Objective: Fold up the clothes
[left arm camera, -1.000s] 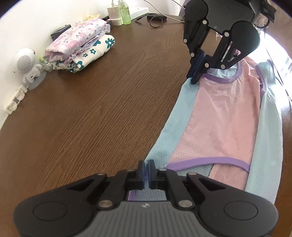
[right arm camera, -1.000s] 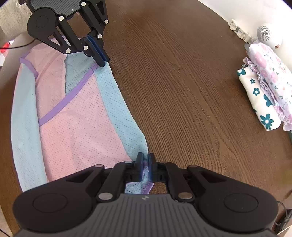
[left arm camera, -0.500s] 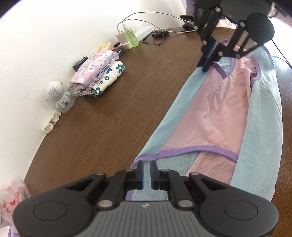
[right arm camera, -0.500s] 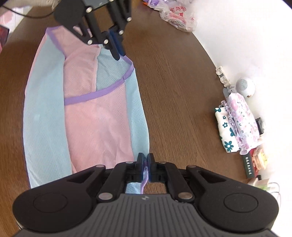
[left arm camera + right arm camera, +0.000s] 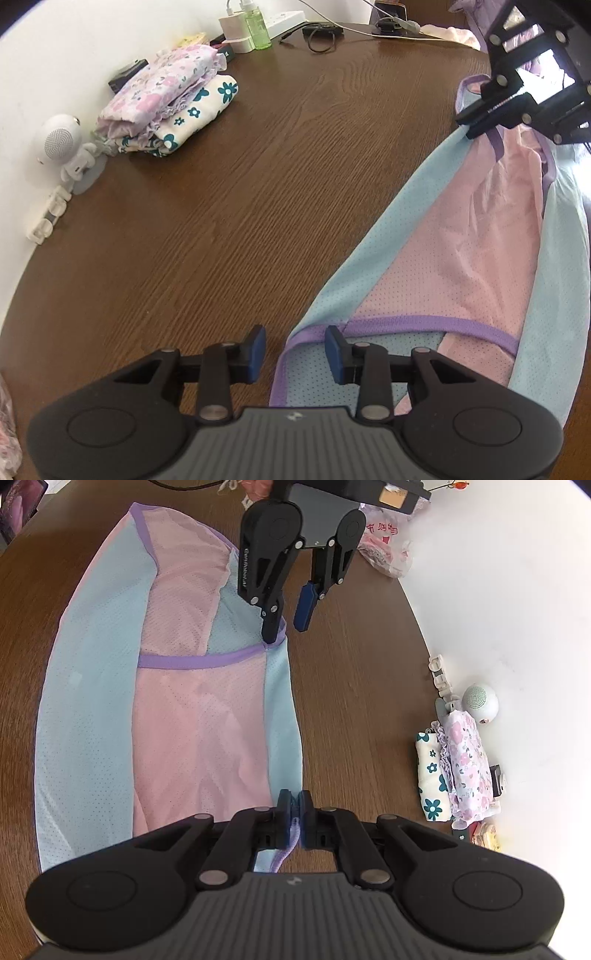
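Brown wooden tabletop is carrying the pink-and-blue garment at 3 o'clock, where the left gripper, clamped a second ago, is now gaping over its purple hem while the right gripper is still pinching the far corner, suggesting this fold is being released.
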Action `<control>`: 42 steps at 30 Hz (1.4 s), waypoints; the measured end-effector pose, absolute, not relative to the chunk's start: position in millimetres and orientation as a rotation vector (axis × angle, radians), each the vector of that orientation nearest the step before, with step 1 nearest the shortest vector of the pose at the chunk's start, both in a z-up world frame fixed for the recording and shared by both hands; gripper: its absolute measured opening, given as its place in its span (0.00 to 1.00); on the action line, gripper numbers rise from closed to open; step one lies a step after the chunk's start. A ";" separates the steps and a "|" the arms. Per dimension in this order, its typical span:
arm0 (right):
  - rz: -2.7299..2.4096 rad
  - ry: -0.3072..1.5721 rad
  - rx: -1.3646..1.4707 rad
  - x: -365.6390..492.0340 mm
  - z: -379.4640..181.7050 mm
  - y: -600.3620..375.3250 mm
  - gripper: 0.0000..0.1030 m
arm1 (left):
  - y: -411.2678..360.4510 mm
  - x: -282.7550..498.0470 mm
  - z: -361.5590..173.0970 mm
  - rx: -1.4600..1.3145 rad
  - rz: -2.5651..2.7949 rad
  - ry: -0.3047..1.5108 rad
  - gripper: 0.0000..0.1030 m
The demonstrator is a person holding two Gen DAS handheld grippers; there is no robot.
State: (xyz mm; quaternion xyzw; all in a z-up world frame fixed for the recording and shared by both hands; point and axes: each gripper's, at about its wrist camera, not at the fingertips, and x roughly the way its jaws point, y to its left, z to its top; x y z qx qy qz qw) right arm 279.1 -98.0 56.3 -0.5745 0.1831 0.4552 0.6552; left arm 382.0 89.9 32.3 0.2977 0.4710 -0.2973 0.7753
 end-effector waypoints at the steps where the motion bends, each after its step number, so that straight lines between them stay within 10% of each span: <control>1: 1.035 0.415 -1.305 279.3 55.6 -98.6 0.03 | 91.3 384.6 33.3 0.628 -0.657 1.025 0.32; 10: 1.043 0.374 -1.326 278.2 48.5 -101.4 0.03 | 85.1 393.7 33.7 0.639 -0.700 1.029 0.31; 17: 1.027 0.341 -1.330 277.1 47.4 -103.3 0.03 | 71.7 388.6 31.5 0.679 -0.738 1.079 0.00; 33: 0.975 0.224 -1.323 224.8 45.8 -134.5 0.03 | 29.4 198.7 35.5 0.953 -0.277 0.490 0.00; 42: 0.983 0.173 -1.385 165.5 4.4 -149.4 0.03 | 29.7 161.3 18.6 0.831 -0.234 0.589 0.09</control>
